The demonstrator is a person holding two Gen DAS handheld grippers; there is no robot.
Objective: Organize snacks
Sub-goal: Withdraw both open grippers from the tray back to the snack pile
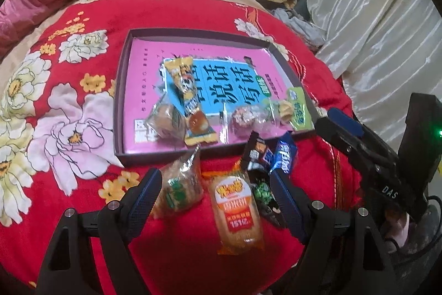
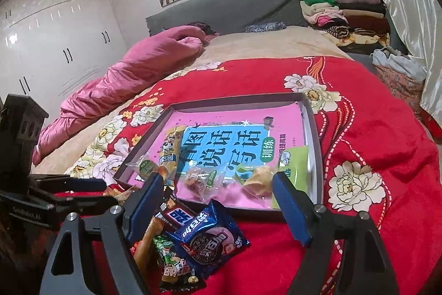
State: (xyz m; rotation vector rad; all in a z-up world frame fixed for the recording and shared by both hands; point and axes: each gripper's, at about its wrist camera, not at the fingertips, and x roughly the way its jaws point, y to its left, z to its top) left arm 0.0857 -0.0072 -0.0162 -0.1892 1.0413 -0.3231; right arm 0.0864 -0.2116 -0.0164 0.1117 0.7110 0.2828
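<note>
A: Several packets still lie loose on the red blanket (image 1: 193, 253). From the left wrist, the left gripper (image 1: 215, 190) hangs wide and empty over a crinkly clear cracker bag (image 1: 181, 184) and an orange glossy packet (image 1: 234, 212), just short of the shallow tray (image 1: 121, 90).

B: So sorting is midway, I judge; next it must close on one slippery packet.

A: From the right wrist, the right gripper (image 2: 218, 195) has its jaws opening, nothing pinched. A blue foil cookie pack (image 2: 210, 237) lies below, beside the tray's near wall.

B: Flat, soft wrappers; pinch an edge.
</note>
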